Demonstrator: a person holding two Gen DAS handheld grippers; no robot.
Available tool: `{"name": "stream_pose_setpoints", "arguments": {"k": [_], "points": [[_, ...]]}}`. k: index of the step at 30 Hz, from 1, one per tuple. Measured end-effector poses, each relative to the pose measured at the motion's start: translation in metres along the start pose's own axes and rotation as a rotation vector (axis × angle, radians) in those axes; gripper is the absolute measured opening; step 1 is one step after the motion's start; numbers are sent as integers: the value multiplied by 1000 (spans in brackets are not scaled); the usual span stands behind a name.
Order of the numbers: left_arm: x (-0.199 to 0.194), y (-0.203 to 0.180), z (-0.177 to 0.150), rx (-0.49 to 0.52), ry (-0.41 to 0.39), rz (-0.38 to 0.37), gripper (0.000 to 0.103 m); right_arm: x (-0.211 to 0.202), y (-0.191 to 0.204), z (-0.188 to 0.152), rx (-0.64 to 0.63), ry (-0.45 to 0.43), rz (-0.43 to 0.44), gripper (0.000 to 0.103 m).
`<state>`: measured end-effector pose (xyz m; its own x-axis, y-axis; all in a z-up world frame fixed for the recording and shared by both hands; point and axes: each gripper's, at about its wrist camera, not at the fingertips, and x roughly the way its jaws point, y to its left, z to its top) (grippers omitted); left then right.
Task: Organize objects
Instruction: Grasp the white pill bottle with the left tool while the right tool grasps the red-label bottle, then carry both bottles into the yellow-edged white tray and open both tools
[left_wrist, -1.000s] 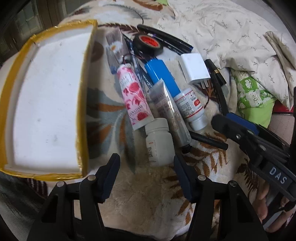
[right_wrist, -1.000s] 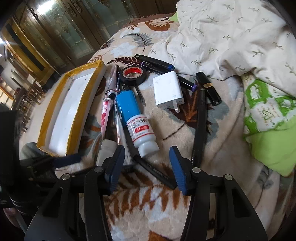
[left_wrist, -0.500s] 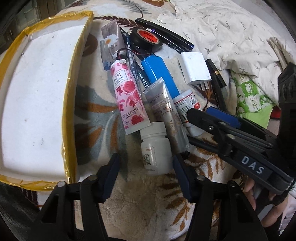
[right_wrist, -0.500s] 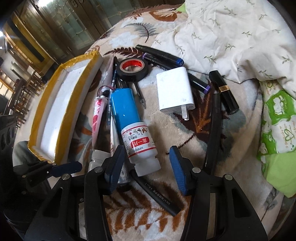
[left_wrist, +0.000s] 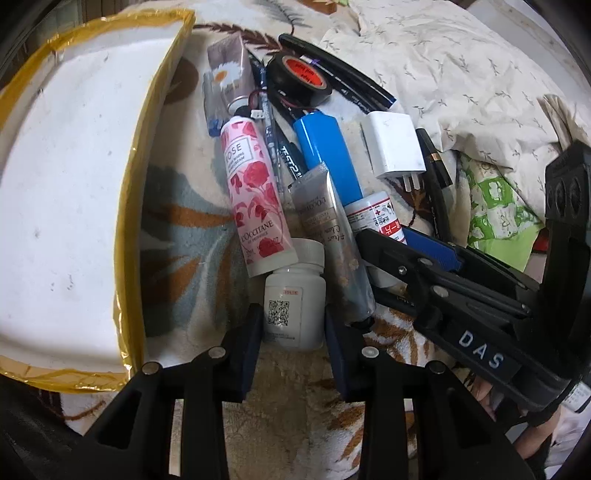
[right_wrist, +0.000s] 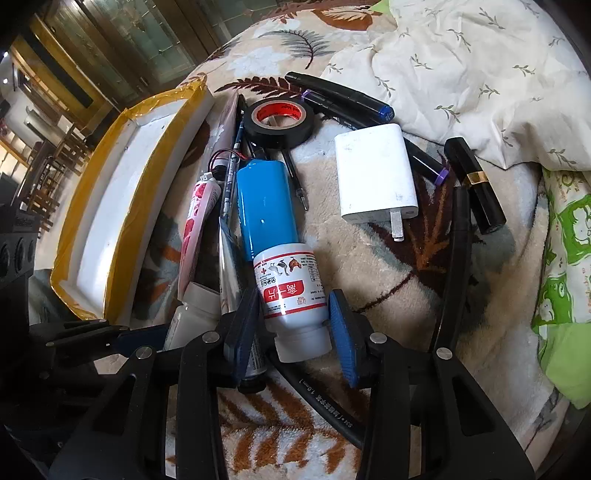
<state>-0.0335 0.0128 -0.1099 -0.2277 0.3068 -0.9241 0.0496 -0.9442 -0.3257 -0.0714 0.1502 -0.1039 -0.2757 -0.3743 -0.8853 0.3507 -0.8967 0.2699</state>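
Leaf-patterned blanket (left_wrist: 177, 229) carries the whole clutter; nothing is sorted yet. At bottom centre of each wrist view the jaws have just been closing. The left gripper (left_wrist: 293, 328) flanks the white pill bottle (left_wrist: 293, 306); the right gripper (right_wrist: 293, 317) flanks the red-labelled bottle (right_wrist: 291, 295). Whether either truly pinches, I cannot tell. Further up lie tubes, tape and a charger (right_wrist: 375, 177). At far left the yellow-edged tray (left_wrist: 55, 206) holds nothing.

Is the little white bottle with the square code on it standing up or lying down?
Lying down. The white bottle rests on its side on the leaf-patterned blanket, cap pointing away, between the left gripper fingers.
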Motion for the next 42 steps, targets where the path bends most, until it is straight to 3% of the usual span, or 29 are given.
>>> {"name": "stream_pose_setpoints", "arguments": {"k": [5, 11, 17, 22, 28, 36, 42], "points": [[-6, -3, -7, 11, 7, -39, 33, -9, -4, -4, 44, -12, 7, 38], [-46, -4, -16, 20, -52, -83, 33, -33, -2, -13, 92, -55, 52, 38], [-100, 40, -18, -69, -151, -75, 33, -55, 39, -4, 65, -112, 133, 38], [-133, 95, -7, -154, -209, -20, 33, -49, 85, 8, 17, -96, 206, 38], [-122, 144, 12, -222, -175, 38, 33, -12, 136, 11, -24, -26, 234, 38], [-91, 180, 18, -268, -93, 17, 33, 33, 173, 14, -74, 37, 222, 38], [-78, 186, 17, -285, -44, 40, 33, 52, 188, 10, -141, 58, 130, 38]]}}
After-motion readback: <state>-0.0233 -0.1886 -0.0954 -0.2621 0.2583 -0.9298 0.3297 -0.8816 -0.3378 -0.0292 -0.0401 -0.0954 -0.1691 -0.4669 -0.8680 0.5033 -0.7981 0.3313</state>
